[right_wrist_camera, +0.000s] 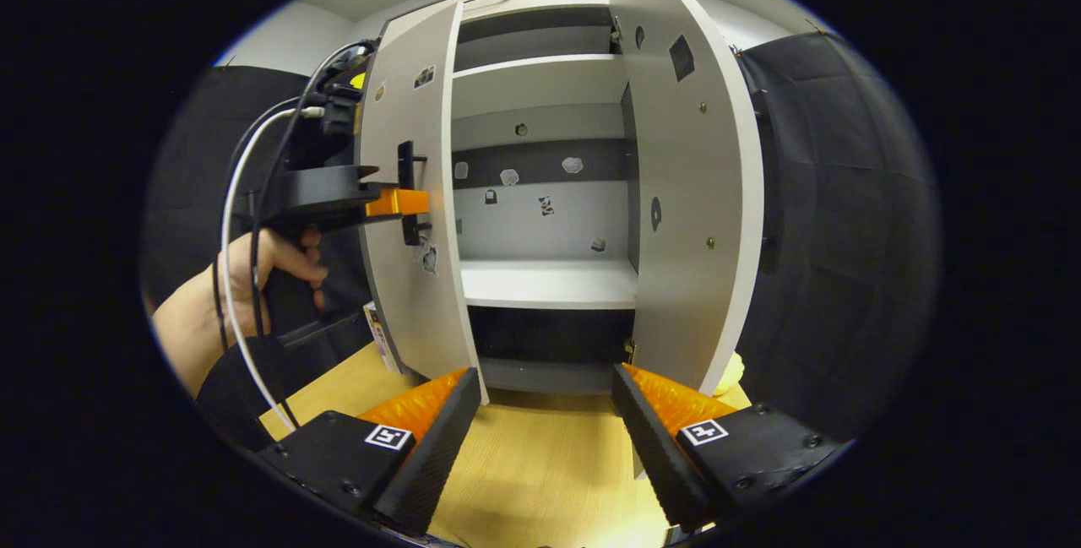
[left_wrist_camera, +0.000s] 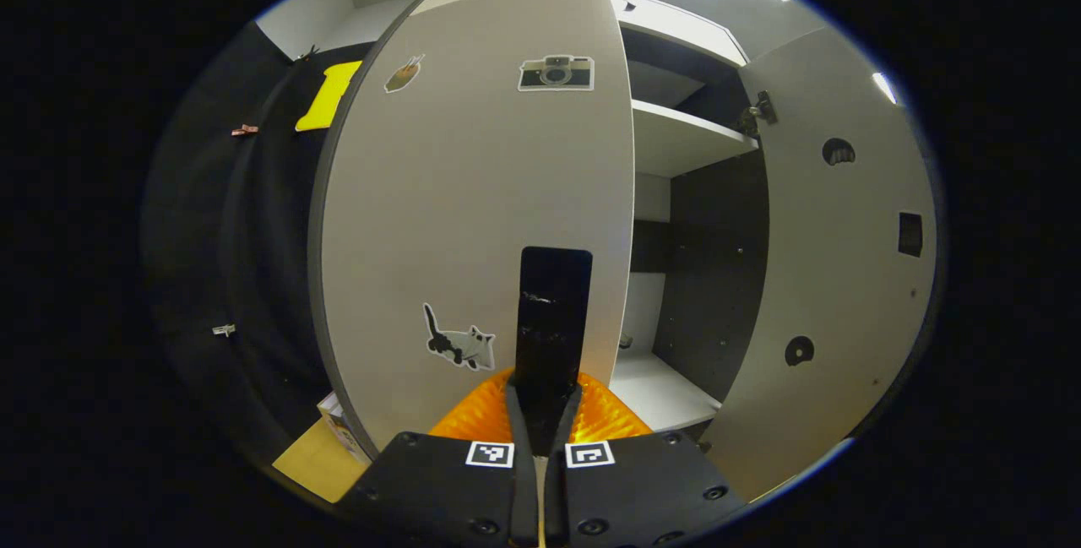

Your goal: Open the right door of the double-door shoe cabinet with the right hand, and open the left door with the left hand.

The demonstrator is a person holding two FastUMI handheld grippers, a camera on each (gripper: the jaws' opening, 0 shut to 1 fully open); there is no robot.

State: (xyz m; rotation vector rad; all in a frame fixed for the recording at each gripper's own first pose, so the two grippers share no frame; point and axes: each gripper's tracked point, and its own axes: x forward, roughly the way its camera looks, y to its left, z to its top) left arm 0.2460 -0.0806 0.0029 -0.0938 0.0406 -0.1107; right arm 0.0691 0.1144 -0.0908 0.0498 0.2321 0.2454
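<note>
The right door (right_wrist_camera: 684,193) stands fully open. The right gripper (right_wrist_camera: 540,421) hangs wide and empty before the cabinet. The left gripper (left_wrist_camera: 549,396) is clamped on the handle (left_wrist_camera: 553,311) of the left door (left_wrist_camera: 473,193), partly open. Next move, judged: swing it outward along its hinge arc.

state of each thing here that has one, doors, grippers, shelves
right door: swung wide open, released
left door: partly open
left door handle: clamped between the left gripper's fingers
left gripper: shut on the handle
right gripper: open, holding nothing, back from the cabinet
cabinet shelves: bare
</note>
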